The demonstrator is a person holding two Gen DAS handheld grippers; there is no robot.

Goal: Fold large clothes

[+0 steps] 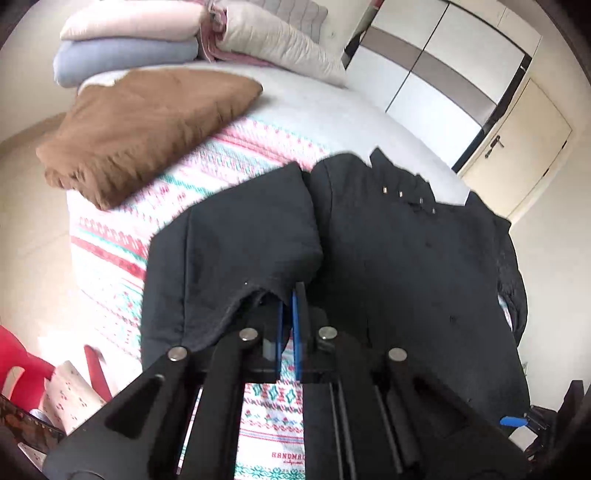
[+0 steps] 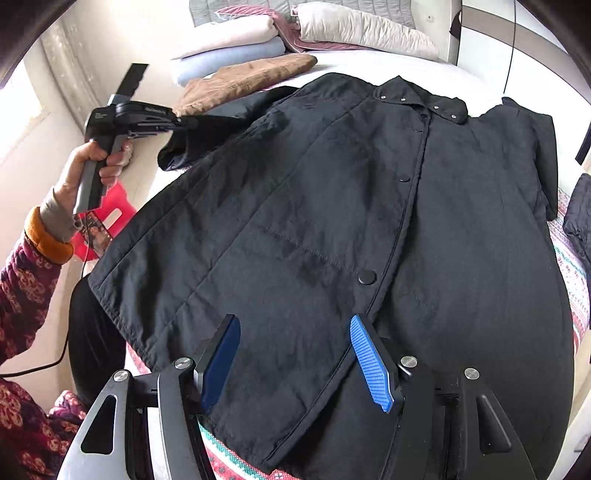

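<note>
A large black quilted coat (image 2: 332, 206) lies front up on the bed, collar at the far end; it also shows in the left wrist view (image 1: 406, 258). My left gripper (image 1: 290, 295) is shut on the cuff of the coat's left sleeve (image 1: 251, 236) and holds it lifted at the bed's left side; it also shows in the right wrist view (image 2: 184, 123). My right gripper (image 2: 295, 354) is open and empty, its blue pads (image 2: 371, 365) just above the coat's lower hem.
The bed has a patterned red, teal and white cover (image 1: 122, 240). A brown folded blanket (image 1: 140, 125), folded blue and pink bedding (image 1: 122, 48) and pillows (image 2: 362, 29) lie at the far end. A red stool (image 2: 114, 210) stands left of the bed. Wardrobe doors (image 1: 443, 74) stand beyond.
</note>
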